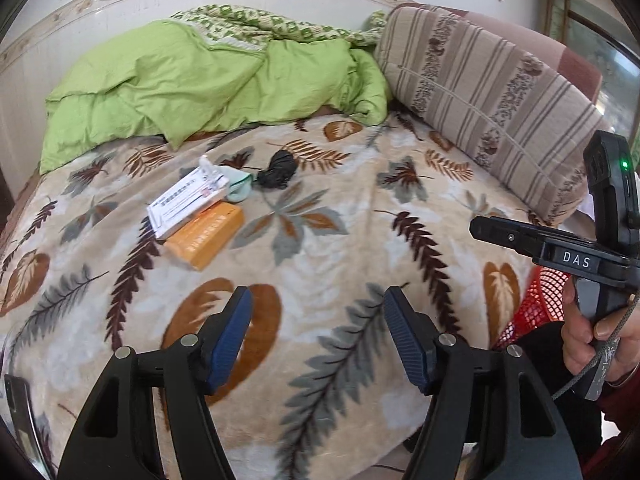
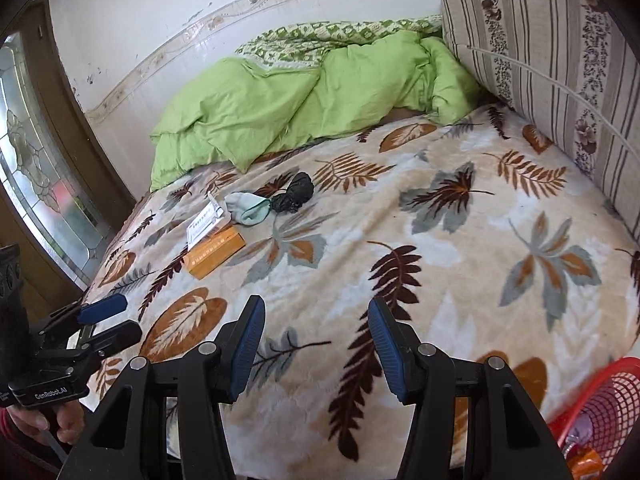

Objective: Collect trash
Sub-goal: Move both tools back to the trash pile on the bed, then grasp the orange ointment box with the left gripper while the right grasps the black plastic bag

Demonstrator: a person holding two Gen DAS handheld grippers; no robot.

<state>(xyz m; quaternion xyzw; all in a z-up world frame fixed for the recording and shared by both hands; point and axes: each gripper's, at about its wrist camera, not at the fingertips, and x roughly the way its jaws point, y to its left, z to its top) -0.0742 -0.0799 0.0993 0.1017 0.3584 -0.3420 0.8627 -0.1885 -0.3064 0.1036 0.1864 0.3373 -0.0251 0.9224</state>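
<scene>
Left wrist view shows the trash gathered in a small cluster on the bed [image 1: 320, 240], toward its far left part, near the green quilt [image 1: 200, 80]: a flat white cardboard box [image 1: 188, 200] with printed text lying partly over an orange box [image 1: 206, 240], a pale mint crumpled piece [image 1: 240, 192] just beside them, and a wrinkled black plastic bag [image 1: 280, 170] touching that piece. Both boxes are rectangular and stiff; the bag is glossy and bunched. A plush cream blanket [image 1: 340, 208] printed with brown and grey leaves covers the bed. A striped, flowered cushion [image 1: 492, 92] stands along the right edge, against white wall tiles with a floral border. A red mesh basket [image 2: 604, 404] of plastic sits off the near right corner, with some wrappers inside. The left gripper [image 1: 318, 340] and the right gripper [image 2: 316, 350] both hover over the near edge, blue ribbed fingers spread apart with nothing between them.
</scene>
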